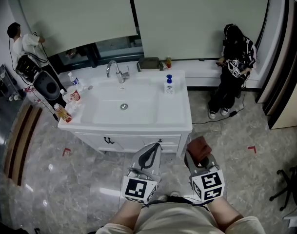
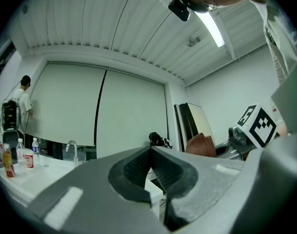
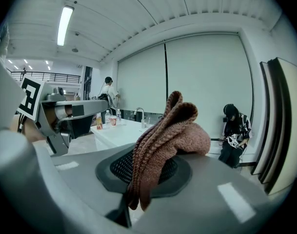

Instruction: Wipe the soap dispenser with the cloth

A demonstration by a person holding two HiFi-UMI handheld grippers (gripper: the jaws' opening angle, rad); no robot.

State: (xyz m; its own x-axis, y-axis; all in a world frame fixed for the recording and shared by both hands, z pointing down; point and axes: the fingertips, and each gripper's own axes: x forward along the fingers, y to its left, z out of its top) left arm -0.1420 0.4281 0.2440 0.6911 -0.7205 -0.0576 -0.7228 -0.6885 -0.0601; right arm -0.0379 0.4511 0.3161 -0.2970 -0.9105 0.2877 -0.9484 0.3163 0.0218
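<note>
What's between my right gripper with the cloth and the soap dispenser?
In the head view, only floor and the vanity's bare countertop separate the right gripper, shut on the cloth, from the soap dispenser.

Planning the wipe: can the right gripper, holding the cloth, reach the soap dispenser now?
Probably, after stepping closer: the soap dispenser stands unobstructed on the counter, ahead of the right gripper and its cloth.

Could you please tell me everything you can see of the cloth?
The cloth is a reddish-brown chunky knit, soft-looking, bunched and folded over. The right gripper has its jaws shut on it; most bulges up past the jaws, a short end hangs below. It is held over the floor before the sink cabinet, touching nothing else.
</note>
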